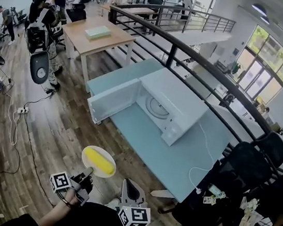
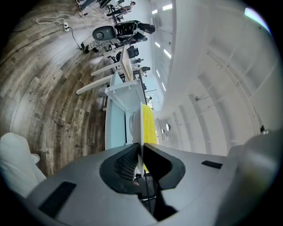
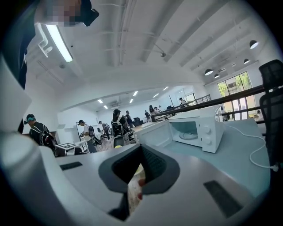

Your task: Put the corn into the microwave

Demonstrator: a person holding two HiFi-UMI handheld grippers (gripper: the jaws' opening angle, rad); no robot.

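Note:
A yellow corn cob [image 1: 99, 162] lies on a small white plate [image 1: 88, 152] held out over the wooden floor. My left gripper [image 1: 87, 174] is shut on the plate's near rim. In the left gripper view the plate [image 2: 141, 128] shows edge-on between the jaws of the left gripper [image 2: 141, 152], with the corn [image 2: 149, 126] on its right side. The white microwave [image 1: 171, 106] stands on the light blue table [image 1: 177, 159] ahead, its door [image 1: 113, 100] swung open to the left. My right gripper [image 1: 132, 189] sits beside the left one, shut with nothing in it [image 3: 139, 174]. The microwave [image 3: 196, 130] shows open in the right gripper view.
A black railing [image 1: 191, 59] runs behind the table. A black office chair [image 1: 249, 167] with clutter stands at the table's right end. A white cable [image 1: 202, 160] trails across the tabletop. A wooden table [image 1: 97, 36] and several people stand far back left.

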